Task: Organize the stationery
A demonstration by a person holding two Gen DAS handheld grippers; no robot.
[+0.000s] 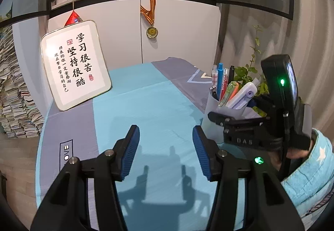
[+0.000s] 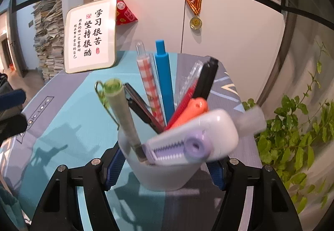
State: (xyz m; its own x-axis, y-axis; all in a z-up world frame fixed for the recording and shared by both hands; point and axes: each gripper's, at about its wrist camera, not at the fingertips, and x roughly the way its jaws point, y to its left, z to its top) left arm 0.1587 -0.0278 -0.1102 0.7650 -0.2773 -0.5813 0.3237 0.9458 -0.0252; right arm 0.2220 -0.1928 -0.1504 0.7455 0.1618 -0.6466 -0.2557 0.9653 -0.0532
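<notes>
A white pen cup (image 2: 165, 176) is packed with stationery: a blue pen (image 2: 165, 76), a red-checked pen (image 2: 149, 85), a green pen (image 2: 121, 110), an orange marker (image 2: 193, 109), a black pen and a white-and-purple correction tape (image 2: 194, 137). My right gripper (image 2: 165, 170) is shut on the cup, its blue pads on both sides. In the left wrist view the cup (image 1: 213, 120) stands at the right with the right gripper (image 1: 240, 124) around it. My left gripper (image 1: 166, 153) is open and empty above the blue tablecloth (image 1: 146, 110).
A framed calligraphy board (image 1: 76, 65) leans on the white cabinet at the table's back left. A medal (image 1: 152, 31) hangs on the cabinet door. A green plant (image 2: 296, 139) stands right of the cup. Stacks of paper (image 1: 14, 95) rise at the left.
</notes>
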